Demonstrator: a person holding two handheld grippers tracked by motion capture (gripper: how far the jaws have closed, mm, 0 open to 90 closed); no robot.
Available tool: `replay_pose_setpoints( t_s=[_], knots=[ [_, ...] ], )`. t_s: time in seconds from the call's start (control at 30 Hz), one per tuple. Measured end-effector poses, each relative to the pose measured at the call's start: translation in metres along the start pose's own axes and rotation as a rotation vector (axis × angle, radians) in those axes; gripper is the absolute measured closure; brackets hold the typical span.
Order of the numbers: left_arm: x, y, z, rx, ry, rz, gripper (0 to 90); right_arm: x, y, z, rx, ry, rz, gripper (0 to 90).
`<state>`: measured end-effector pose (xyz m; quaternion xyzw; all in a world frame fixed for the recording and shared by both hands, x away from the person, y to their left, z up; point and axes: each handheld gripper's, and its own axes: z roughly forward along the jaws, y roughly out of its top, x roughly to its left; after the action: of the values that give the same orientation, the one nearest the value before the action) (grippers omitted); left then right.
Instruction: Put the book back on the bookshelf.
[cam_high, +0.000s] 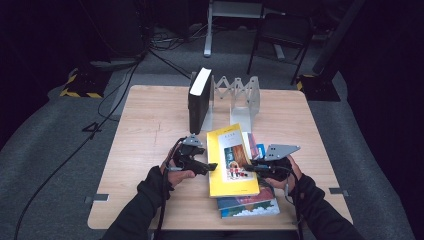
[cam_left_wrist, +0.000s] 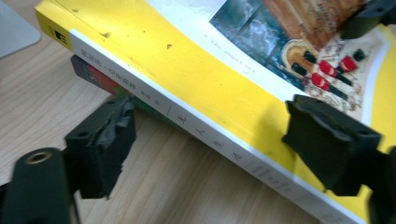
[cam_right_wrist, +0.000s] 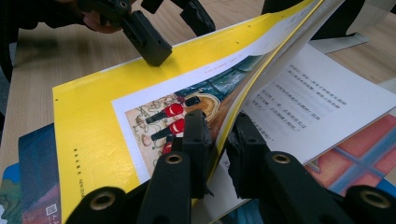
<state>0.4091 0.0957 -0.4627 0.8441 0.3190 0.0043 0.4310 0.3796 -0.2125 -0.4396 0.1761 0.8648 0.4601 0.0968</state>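
Your yellow book (cam_high: 231, 162) lies on top of a small stack near the front of the bench (cam_high: 150, 120), its cover lifted at the open edge. Your right gripper (cam_right_wrist: 215, 140) has its jaws pinched on that cover alone, so the thin cover could crease, tear or slip free if you pull harder. Your left gripper (cam_left_wrist: 210, 135) straddles the spine with wide jaws, not pressing, so the book could slide off the stack. Count one yellow book, at least two books (cam_high: 247, 202) beneath it, one black book (cam_high: 198, 100) upright in the metal rack (cam_high: 240, 95), and two grippers.
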Motion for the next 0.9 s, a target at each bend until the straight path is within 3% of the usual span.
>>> replay_pose_setpoints(
  t_s=[0.17,0.3,0.53,0.63,0.73,0.87,0.9],
  knots=[
    [0.002,0.002,0.008,0.002,-0.014,-0.019,10.2,0.000,-0.001,0.000,-0.004,0.002,-0.009,77.6],
    [0.009,0.000,0.013,-0.002,-0.065,-0.070,7.7,-0.001,-0.001,0.000,-0.012,0.004,-0.017,77.2],
    [0.019,0.002,0.023,0.017,-0.133,-0.105,0.0,0.000,-0.001,0.002,-0.039,0.008,-0.040,76.9],
    [0.020,0.004,0.020,0.012,-0.123,-0.092,0.6,0.001,-0.001,0.006,-0.055,0.015,-0.052,77.0],
    [0.018,0.006,0.011,-0.036,-0.102,-0.070,4.4,0.004,0.001,0.002,-0.076,0.008,-0.080,77.0],
    [0.014,0.013,-0.013,-0.147,-0.050,-0.029,20.3,0.008,0.006,-0.005,-0.111,-0.020,-0.116,77.1],
    [0.014,0.013,-0.013,-0.147,-0.050,-0.029,24.0,0.008,0.006,-0.005,-0.111,-0.020,-0.116,77.1]
  ],
)
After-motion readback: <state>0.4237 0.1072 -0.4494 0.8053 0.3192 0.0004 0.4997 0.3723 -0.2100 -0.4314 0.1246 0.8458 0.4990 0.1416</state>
